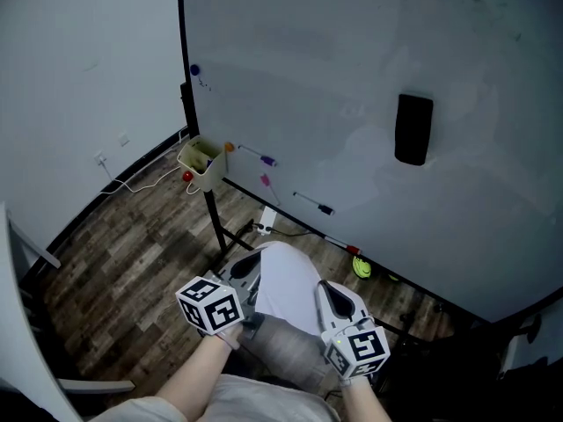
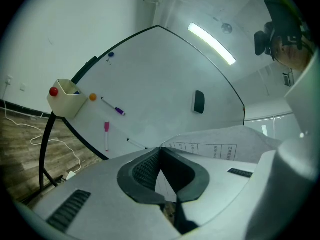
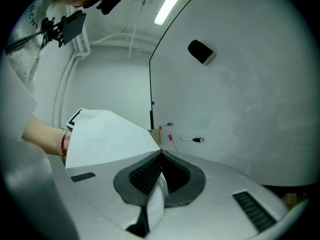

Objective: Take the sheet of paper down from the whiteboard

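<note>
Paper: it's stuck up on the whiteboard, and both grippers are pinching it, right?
Not quite. The paper is off the whiteboard, held out in front of it, as the head view shows. The rest is right: the left gripper and the right gripper are both pinching it.

On the sheet of paper (image 1: 286,290), the pinched edges hide between the jaws and the print is too small to read. The whiteboard (image 1: 352,69) runs off top and right.
</note>
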`<state>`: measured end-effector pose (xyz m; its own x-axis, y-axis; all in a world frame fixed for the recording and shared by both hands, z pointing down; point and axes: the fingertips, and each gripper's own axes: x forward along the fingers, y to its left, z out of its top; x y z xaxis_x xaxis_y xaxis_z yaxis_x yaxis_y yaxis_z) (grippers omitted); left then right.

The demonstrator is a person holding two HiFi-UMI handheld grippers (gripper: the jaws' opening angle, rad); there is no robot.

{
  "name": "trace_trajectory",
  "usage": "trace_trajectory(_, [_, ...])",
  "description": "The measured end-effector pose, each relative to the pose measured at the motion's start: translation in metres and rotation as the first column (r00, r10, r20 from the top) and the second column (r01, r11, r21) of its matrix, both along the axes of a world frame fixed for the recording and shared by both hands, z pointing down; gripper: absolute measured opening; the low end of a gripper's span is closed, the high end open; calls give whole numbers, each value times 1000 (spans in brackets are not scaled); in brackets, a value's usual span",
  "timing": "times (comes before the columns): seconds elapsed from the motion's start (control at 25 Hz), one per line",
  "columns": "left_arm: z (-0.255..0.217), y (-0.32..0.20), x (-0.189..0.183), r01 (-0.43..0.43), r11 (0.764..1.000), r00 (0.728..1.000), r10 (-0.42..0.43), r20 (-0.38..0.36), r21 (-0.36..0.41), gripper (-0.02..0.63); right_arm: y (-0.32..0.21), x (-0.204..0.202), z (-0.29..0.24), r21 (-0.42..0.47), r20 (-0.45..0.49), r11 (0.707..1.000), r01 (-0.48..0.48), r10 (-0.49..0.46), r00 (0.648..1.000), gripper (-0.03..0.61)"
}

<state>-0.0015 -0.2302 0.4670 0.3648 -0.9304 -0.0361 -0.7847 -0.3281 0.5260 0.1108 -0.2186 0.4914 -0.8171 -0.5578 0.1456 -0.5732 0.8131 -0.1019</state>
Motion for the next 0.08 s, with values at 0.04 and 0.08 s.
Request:
trace_trajectory(0.04, [0,0,1,2,1000,1000,-2,1,-1,14,1,0,0,-1,1,1000,4,-4,1000,17])
trace_trajectory(0.08, [-1,1,2,3,1000,1000,-3,1,-2,14,1,1,-1,-2,3,1000,9,-9,1000,17])
